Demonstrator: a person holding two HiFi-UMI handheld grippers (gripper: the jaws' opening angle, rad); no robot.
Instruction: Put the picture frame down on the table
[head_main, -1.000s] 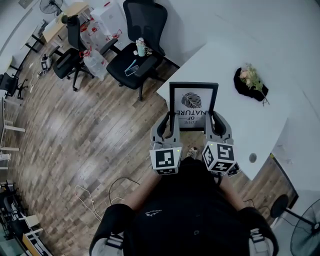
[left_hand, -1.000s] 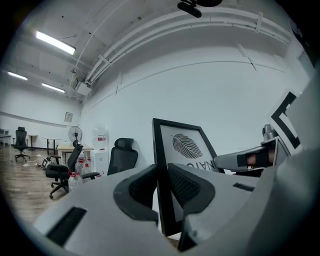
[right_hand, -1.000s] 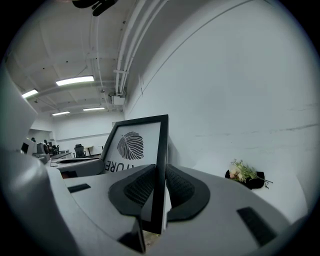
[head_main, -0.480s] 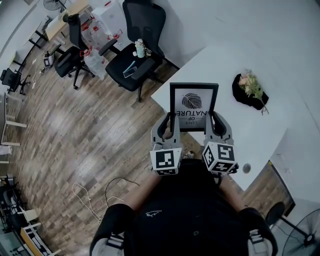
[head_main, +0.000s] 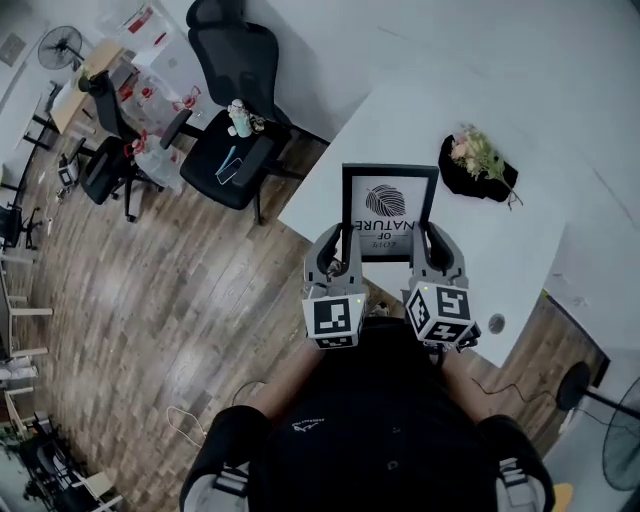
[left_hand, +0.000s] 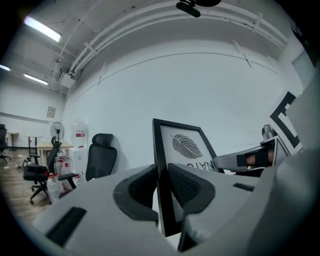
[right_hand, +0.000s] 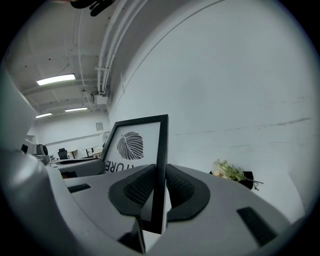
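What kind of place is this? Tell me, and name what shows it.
Probably an office: black swivel chairs stand on a wood floor beside a white table, with a standing fan farther back and strip lights overhead.

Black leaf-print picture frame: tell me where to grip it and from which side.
Grip the black picture frame by its thin side rails, low down, coming from the person's side. The rails are narrow and flat, so jaws close across them, as the left gripper and right gripper do now.
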